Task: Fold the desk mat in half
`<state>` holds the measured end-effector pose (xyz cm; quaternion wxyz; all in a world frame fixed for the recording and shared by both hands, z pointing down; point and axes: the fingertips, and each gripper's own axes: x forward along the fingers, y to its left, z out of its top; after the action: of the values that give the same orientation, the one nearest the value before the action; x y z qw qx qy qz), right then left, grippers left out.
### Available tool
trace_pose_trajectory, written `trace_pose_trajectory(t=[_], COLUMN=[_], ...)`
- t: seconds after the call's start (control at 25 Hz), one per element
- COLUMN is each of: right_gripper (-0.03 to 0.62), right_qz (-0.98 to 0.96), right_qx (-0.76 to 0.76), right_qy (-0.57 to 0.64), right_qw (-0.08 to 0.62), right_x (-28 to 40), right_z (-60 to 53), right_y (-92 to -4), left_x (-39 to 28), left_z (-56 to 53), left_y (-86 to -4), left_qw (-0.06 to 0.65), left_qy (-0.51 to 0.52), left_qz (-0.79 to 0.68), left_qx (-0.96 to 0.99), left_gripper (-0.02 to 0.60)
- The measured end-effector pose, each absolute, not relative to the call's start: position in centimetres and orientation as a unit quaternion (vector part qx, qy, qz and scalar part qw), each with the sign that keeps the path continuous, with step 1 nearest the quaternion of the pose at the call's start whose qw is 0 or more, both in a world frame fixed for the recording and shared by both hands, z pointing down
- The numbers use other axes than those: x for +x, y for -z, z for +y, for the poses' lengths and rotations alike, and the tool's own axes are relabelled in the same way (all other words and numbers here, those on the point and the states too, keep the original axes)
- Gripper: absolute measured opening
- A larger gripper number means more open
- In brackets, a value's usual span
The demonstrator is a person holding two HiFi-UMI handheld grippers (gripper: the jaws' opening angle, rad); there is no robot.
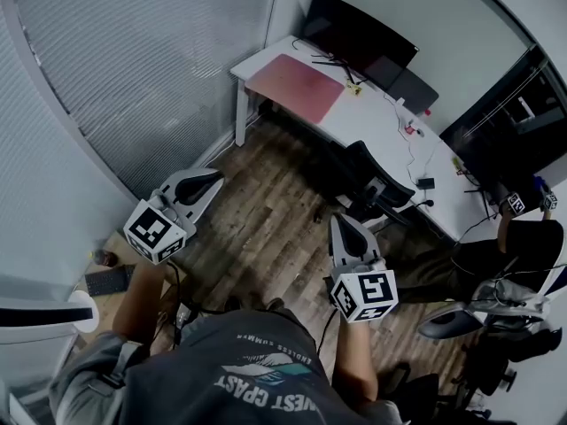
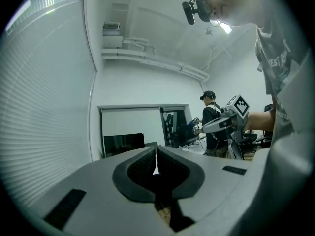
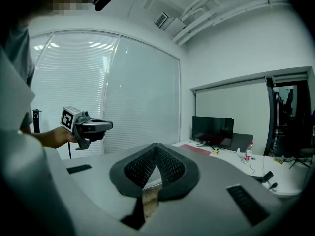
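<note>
The desk mat (image 1: 295, 87) is a flat pink-red sheet on the near left end of a white desk (image 1: 379, 131), well ahead of me across the wooden floor. In the right gripper view the mat (image 3: 195, 149) shows as a thin red strip beyond the jaws. My left gripper (image 1: 211, 181) is held level at the left, shut, with nothing between its jaws. My right gripper (image 1: 340, 226) is at the right, tilted slightly down, also shut and empty. Each gripper shows in the other's view: the left gripper (image 3: 109, 125) and the right gripper (image 2: 202, 129).
A black monitor (image 1: 359, 35) stands at the back of the desk, with cables and a bottle (image 3: 247, 151) along it. A black office chair (image 1: 372, 180) stands before the desk. Another person (image 2: 212, 122) stands at the far right. Window blinds (image 1: 151, 60) line the left wall.
</note>
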<state>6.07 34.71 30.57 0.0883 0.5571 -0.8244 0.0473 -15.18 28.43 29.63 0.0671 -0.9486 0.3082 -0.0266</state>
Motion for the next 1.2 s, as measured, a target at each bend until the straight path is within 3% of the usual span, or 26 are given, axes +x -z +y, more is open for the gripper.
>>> trace_pose_trajectory(t=[1.2], right_gripper=[0.025], right_qz=[-0.868], right_qx=[0.486], right_qy=[-0.073], right_qw=[0.068], right_x=[13.6], right_z=[19.1], right_y=[-33.0], left_x=[-8.0], left_z=[17.4], left_y=[-30.9], left_qw=[0.056], left_qy=[0.078], left_qz=[0.373], left_qx=[-0.923], left_gripper=[0.026])
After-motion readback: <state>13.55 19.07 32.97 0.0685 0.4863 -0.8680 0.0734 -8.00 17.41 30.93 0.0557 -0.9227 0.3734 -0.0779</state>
